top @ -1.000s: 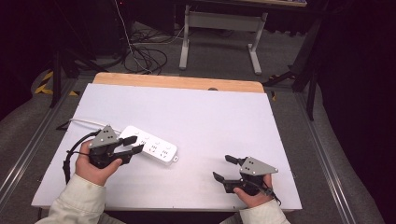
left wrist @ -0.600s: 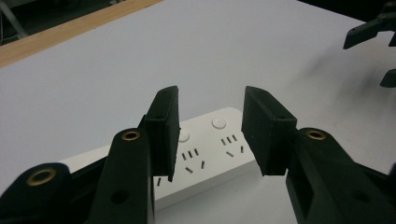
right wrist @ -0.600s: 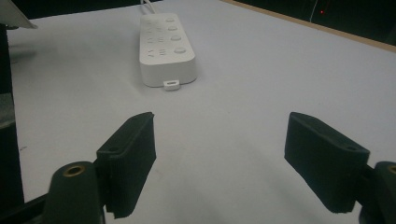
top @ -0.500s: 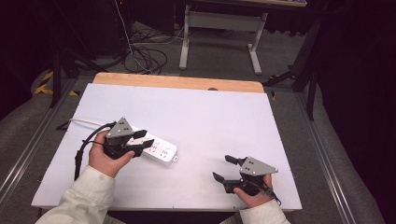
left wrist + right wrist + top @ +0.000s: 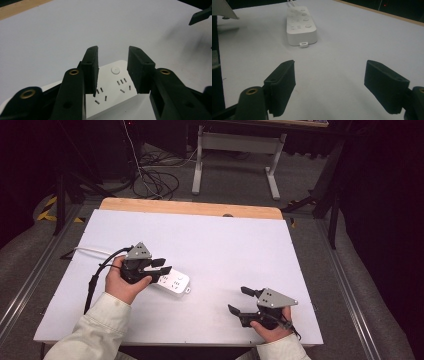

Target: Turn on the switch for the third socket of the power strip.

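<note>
A white power strip [image 5: 174,283] lies flat left of centre on the white table [image 5: 225,250], its white cord [image 5: 92,251] running off to the left. My left gripper [image 5: 162,266] hovers over the strip's left part, open, its jaws pointing right. In the left gripper view the socket slots and round button of the strip [image 5: 117,75] show between the open left gripper [image 5: 112,53]. My right gripper [image 5: 239,300] rests near the front right edge, open and holding nothing. In the right gripper view the strip [image 5: 300,25] lies ahead of the wide-open right gripper [image 5: 332,72].
A wooden strip [image 5: 190,207] runs along the table's far edge. Beyond it, on the floor, are a grey desk frame [image 5: 235,150] and loose cables [image 5: 155,175]. Metal rails [image 5: 30,280] run along both sides of the table.
My left gripper has moved right and a little away from the person, so it now hangs over the power strip. The right gripper has stayed in place.
</note>
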